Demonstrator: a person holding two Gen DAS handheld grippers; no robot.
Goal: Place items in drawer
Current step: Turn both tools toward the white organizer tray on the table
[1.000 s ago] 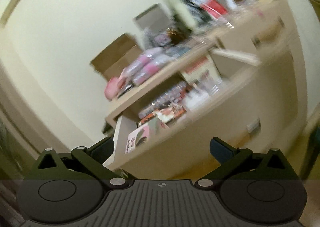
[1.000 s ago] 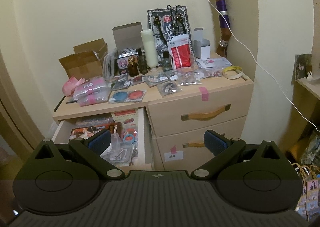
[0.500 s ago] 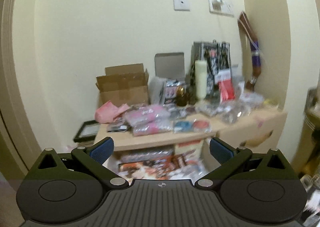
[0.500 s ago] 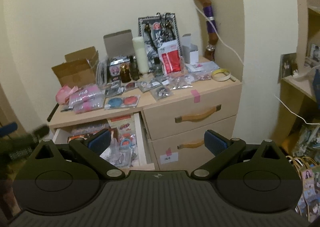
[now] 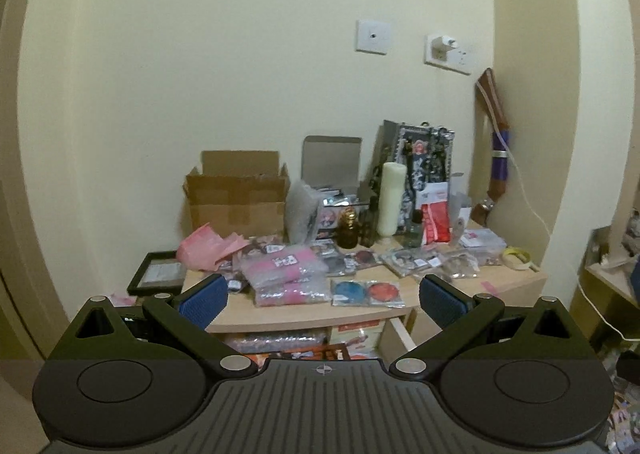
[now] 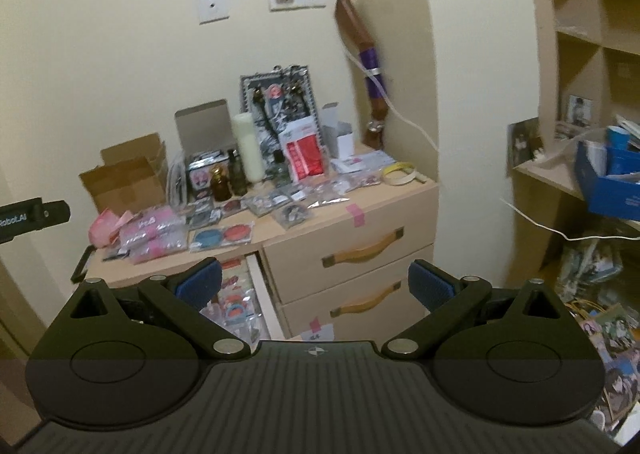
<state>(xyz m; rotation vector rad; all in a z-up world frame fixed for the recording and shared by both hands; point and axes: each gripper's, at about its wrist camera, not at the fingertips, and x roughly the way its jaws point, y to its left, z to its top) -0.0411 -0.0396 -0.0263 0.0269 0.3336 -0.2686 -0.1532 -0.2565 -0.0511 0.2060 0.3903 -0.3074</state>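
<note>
Both grippers are held back from the dresser [image 6: 352, 213], well apart from it and level with its top, which suits a look over the whole clutter. The left gripper [image 5: 322, 300] has its blue ribbed pads spread wide with nothing between them; the right gripper [image 6: 316, 286] is spread just as wide and also empty.

The open drawer [image 6: 256, 290] is pulled out under the left half of the dresser top, its pale side wall showing. It already holds glossy flat packets and printed cards, though the grippers hide most of it and I cannot tell how full it is. The two drawers on the right, each with a curved tan handle, are shut.

Loose items crowd the top:
- the pink bubble-wrap packets [image 5: 286, 274], soft and crinkly, stacked near the front edge on the left
- the blue and red disc packet [image 5: 366, 292], flat in clear film, right at the front edge above the open drawer
- small clear bags of trinkets towards the right front corner
- the candle [image 5: 392, 199], a smooth pale cylinder standing upright near the back edge
- the cardboard box [image 5: 238, 193], flaps up, at the back left corner

The flat, limp packets lie nearest the drawer, so they look the easiest to reach, but thin film offers little to pinch
</note>
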